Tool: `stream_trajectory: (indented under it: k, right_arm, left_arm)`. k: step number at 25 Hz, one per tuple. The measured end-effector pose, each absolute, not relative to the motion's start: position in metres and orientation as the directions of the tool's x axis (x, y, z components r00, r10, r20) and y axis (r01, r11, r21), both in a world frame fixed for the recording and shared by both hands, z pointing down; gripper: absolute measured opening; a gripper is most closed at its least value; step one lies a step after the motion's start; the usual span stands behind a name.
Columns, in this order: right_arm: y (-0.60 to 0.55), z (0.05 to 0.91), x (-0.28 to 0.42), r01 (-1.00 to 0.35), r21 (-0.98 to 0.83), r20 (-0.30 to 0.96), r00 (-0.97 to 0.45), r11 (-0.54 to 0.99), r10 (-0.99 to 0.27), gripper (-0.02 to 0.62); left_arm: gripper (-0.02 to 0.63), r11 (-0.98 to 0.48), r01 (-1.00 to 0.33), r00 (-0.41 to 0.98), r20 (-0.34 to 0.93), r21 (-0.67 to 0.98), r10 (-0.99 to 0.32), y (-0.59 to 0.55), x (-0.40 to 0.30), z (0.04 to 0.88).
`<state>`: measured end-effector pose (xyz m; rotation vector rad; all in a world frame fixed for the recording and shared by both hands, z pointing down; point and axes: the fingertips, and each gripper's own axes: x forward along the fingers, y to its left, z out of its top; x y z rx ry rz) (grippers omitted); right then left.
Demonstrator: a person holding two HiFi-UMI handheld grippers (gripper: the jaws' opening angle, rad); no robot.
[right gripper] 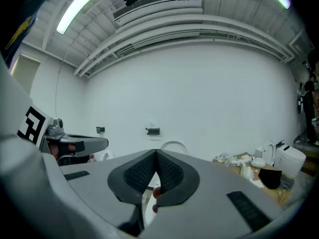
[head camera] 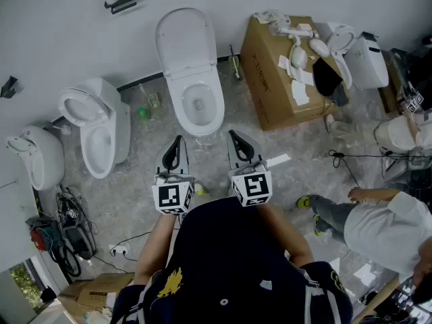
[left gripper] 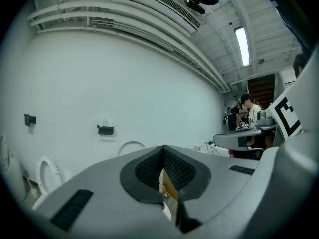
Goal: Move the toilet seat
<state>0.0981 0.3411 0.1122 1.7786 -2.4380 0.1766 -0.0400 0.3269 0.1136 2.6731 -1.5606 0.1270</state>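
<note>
Grippers first: my left gripper [head camera: 177, 140] and right gripper [head camera: 233, 135] are both closed tight with nothing between the pads, held side by side and apart over the floor [head camera: 290, 174]. Seat [head camera: 217, 102] lies at 12 o'clock, just beyond their tips, with the lid [head camera: 182, 39] up against the wall. Box [head camera: 270, 79] sits at 2 o'clock, and another toilet [head camera: 101, 123] at 10.

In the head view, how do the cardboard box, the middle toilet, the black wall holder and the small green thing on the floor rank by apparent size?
1. cardboard box and middle toilet: nearly alike, the box perhaps slightly larger
2. black wall holder
3. small green thing
</note>
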Motion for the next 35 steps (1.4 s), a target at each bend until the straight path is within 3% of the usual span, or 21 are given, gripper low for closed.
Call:
stream_trajectory:
  k: [14,35]
  right_arm:
    - [0.344,0.113,0.114,-0.932,-0.023,0.149,-0.360,0.361,-0.921,0.025]
    - [0.380,0.128,0.020,-0.946,0.021,0.178,-0.314,0.323,-0.933,0.026]
  left_arm:
    - [0.018,-0.482,-0.876,0.477,0.114,-0.027,-0.872,0.336,-0.014,0.119]
    - [0.018,-0.525,-0.851,0.520,0.164,0.016,-0.838,0.362,-0.104,0.149]
